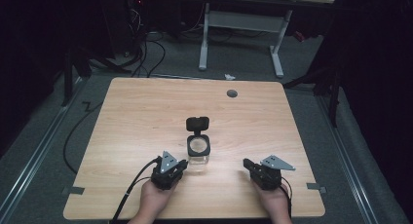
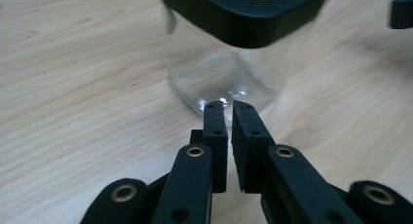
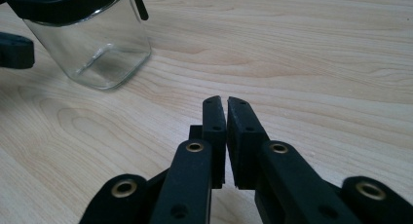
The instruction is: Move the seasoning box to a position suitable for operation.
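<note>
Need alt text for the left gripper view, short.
A clear glass jar with a black rim stands on a light wooden table, just beyond the left gripper, whose two black jaws are nearly closed and hold nothing.

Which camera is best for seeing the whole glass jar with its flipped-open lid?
The high view: the glass jar stands whole on the table with its lid flipped open behind it. The left gripper view shows just its lower glass and black rim up close. The right gripper view catches one corner of it.
</note>
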`<state>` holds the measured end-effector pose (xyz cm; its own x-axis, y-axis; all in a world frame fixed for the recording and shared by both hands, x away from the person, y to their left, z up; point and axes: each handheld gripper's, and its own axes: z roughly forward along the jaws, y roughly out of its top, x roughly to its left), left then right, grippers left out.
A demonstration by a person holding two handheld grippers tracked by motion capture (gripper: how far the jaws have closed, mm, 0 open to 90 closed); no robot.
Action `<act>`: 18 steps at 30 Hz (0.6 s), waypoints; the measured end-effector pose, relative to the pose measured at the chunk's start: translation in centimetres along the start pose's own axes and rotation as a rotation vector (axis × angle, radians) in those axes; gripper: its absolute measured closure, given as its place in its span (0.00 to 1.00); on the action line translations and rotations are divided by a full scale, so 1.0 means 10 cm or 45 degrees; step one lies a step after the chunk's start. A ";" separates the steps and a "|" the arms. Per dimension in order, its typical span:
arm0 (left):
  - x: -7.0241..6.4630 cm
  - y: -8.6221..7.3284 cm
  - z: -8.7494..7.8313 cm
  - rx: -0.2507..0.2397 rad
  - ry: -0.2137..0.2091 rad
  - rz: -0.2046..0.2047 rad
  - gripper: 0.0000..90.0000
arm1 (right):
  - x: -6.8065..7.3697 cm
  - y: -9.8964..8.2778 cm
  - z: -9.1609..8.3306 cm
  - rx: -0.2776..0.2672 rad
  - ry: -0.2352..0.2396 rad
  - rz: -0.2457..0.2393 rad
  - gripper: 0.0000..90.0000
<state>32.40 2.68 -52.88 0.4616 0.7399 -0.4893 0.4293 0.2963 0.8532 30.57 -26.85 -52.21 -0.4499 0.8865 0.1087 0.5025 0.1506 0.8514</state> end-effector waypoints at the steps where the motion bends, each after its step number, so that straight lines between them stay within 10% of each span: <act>1: -0.02 -0.01 0.00 0.007 -0.013 -0.003 0.95 | 0.02 0.01 0.01 -0.003 -0.001 0.004 0.98; 18: -0.10 -0.10 0.15 0.036 -0.043 0.058 1.00 | 0.39 0.53 0.37 -0.070 -0.014 -0.079 1.00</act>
<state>32.66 0.75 -53.52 0.5073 0.7313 -0.4560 0.4289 0.2448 0.8696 34.19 -21.01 -49.21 -0.4708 0.8808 0.0495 0.4322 0.1814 0.8834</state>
